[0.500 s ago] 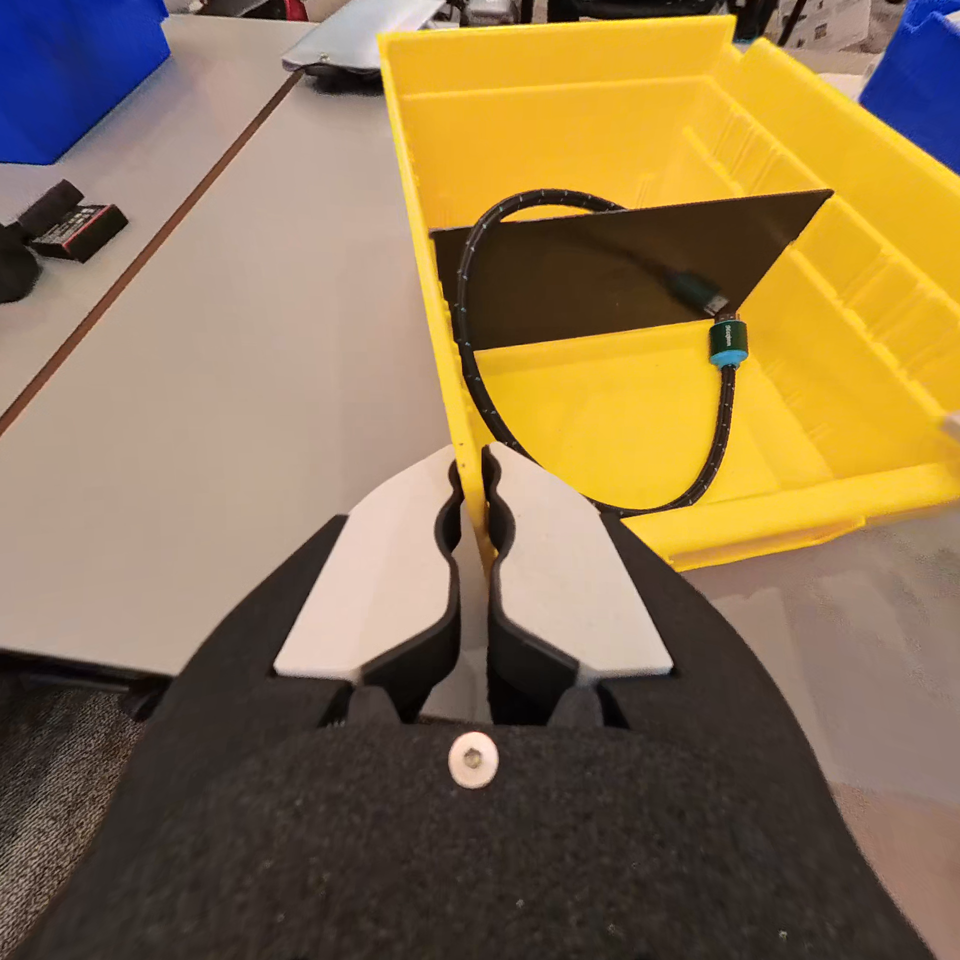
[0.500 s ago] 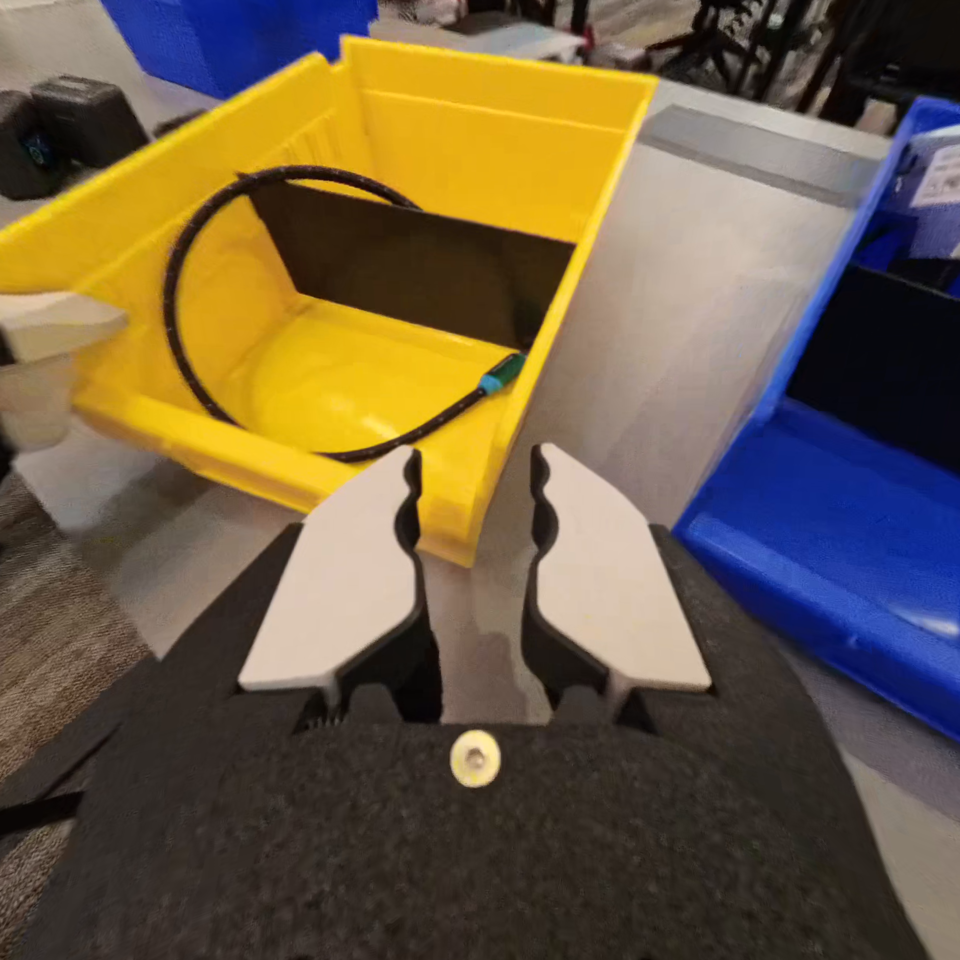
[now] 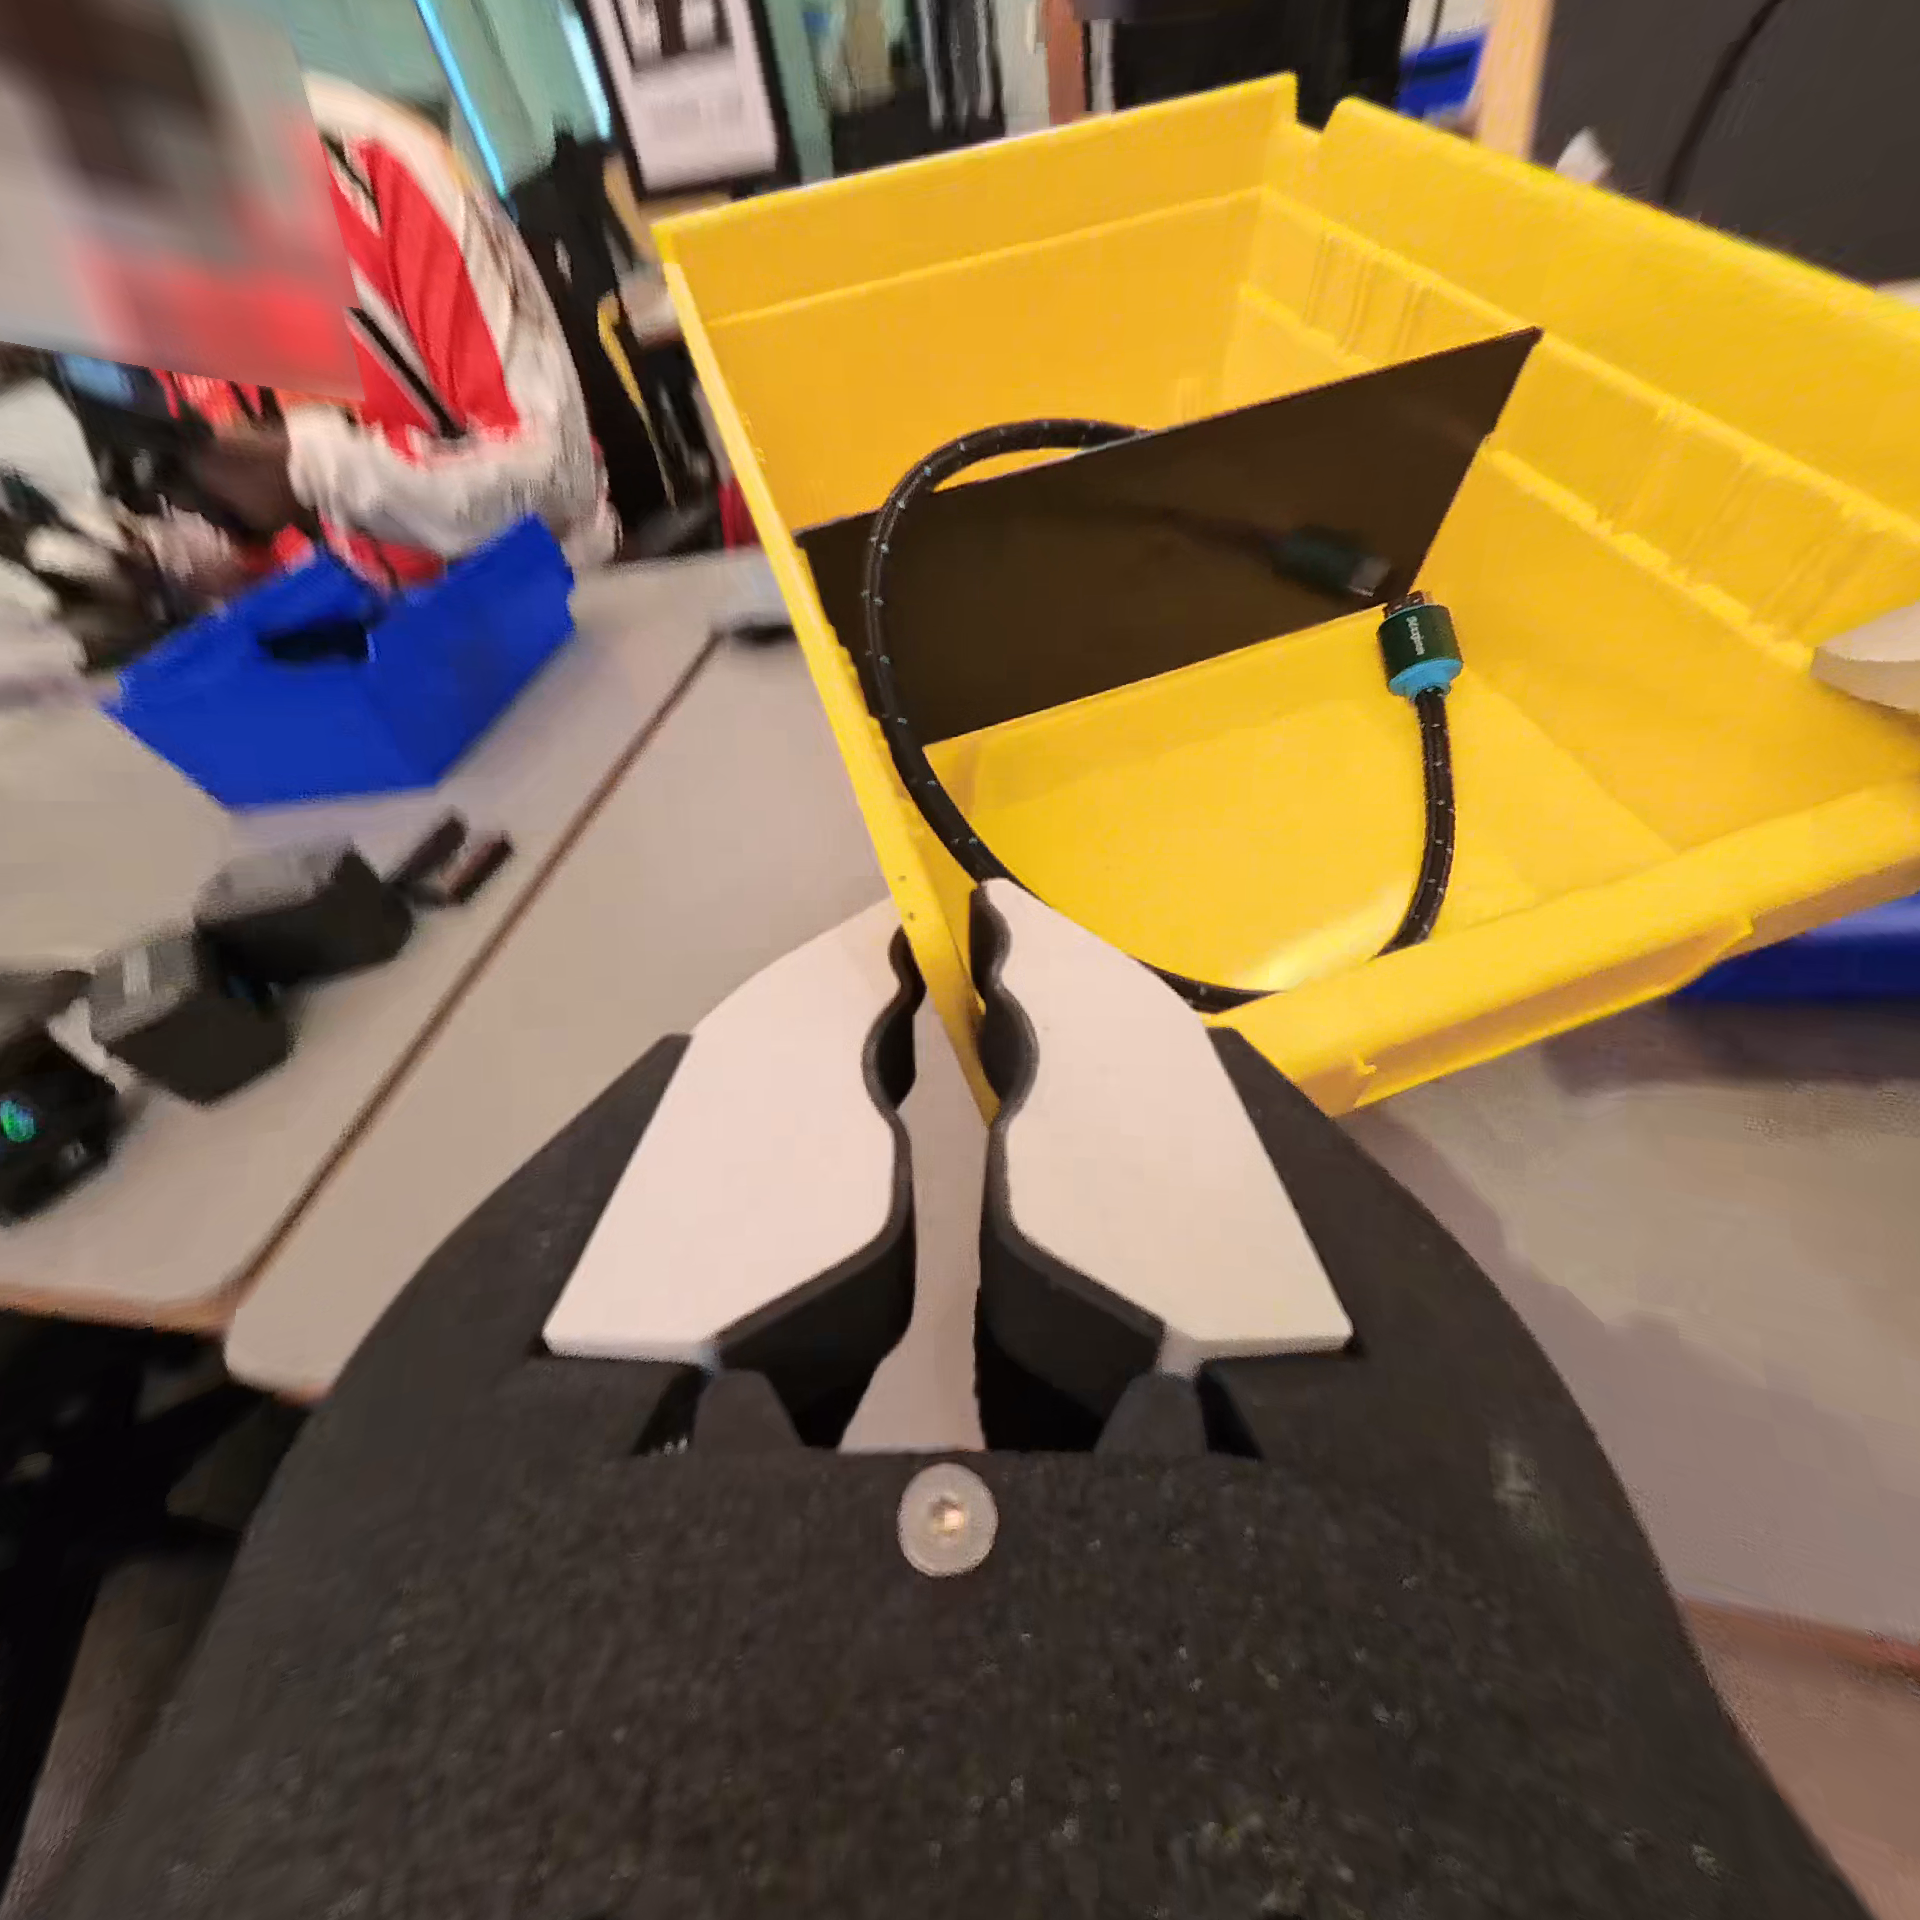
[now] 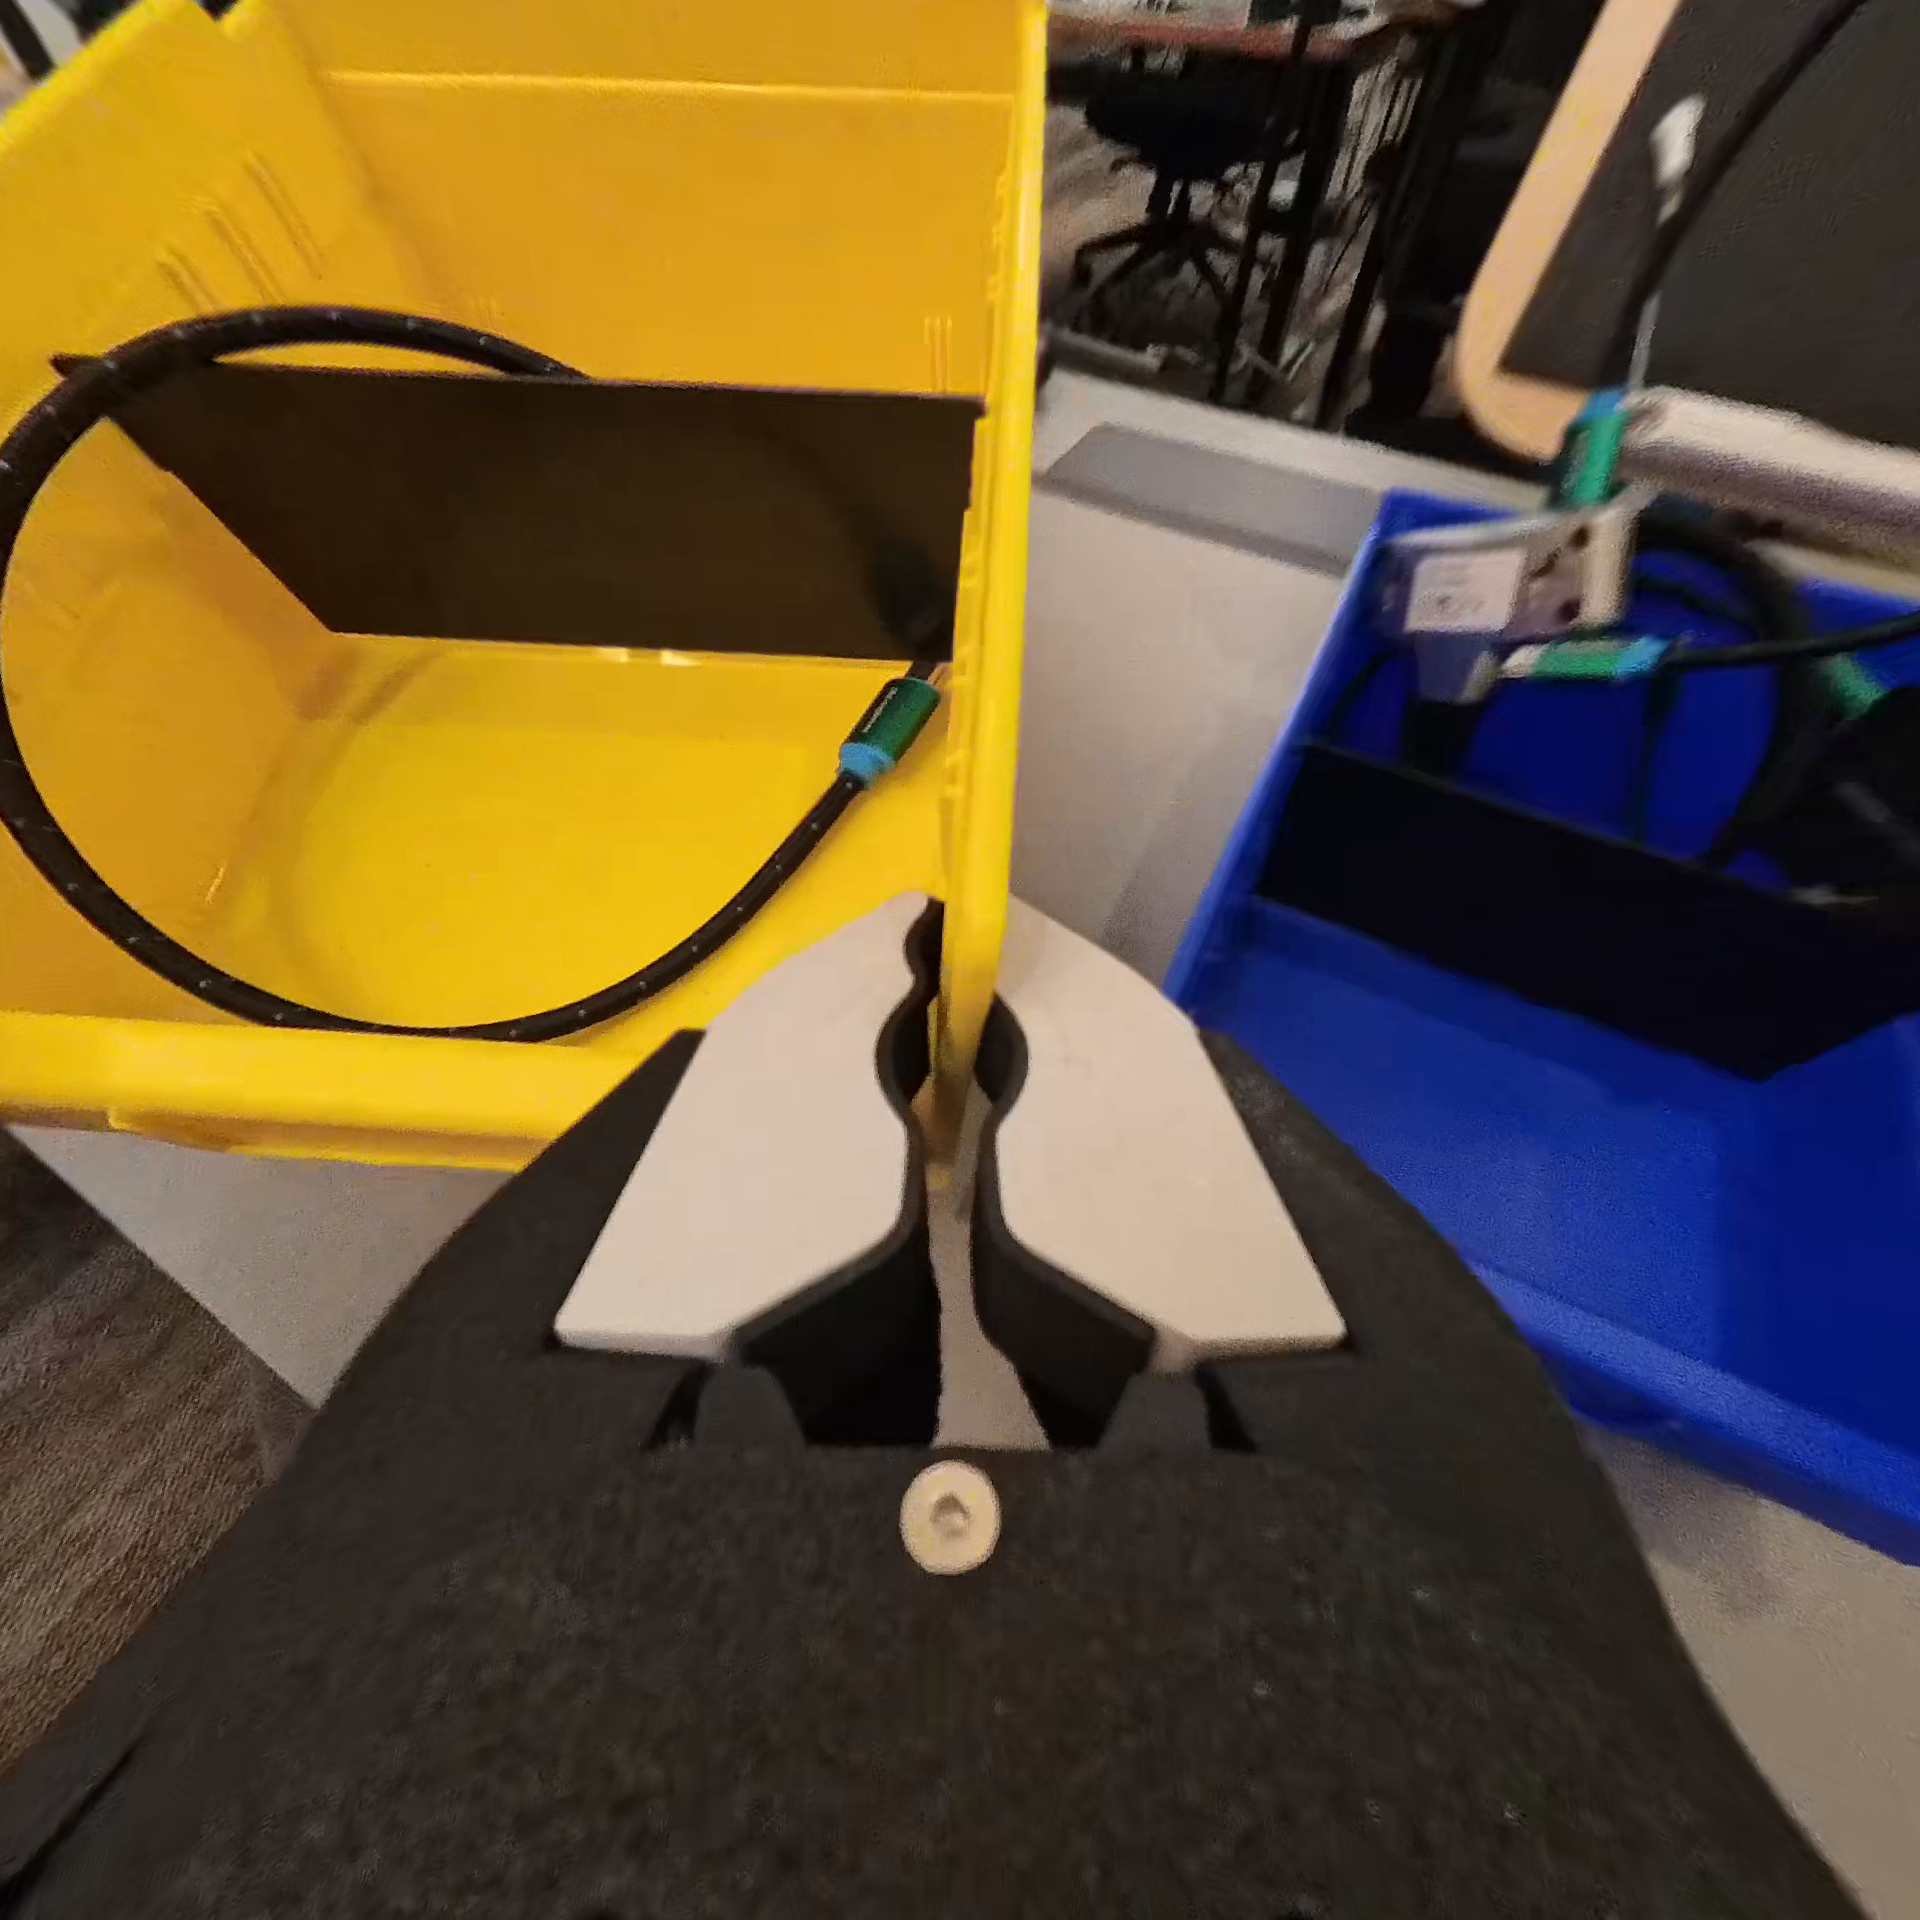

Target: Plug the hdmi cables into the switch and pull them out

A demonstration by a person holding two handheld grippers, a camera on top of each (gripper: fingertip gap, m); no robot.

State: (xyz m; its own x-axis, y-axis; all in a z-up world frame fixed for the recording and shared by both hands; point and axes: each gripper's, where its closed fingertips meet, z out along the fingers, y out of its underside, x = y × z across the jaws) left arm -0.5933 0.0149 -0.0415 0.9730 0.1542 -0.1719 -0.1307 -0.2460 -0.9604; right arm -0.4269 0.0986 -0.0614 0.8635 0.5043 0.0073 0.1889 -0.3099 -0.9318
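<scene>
Hand-held gripper left (image 3: pixel 948 940) | clamps yellow bin (image 3: pixel 1039 312) wall | cable (image 3: pixel 1434 821) inside bin

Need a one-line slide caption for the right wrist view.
Right claw clamped on the yellow bin side wall, braided cable coiled inside, blue bin alongside.

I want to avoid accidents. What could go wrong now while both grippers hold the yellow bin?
1. The yellow bin looks tilted, pinched by the left gripper and right gripper only on thin walls; it may slip.
2. The loose cable may slide or fall out.
3. The bin may bump the blue bin.
</scene>
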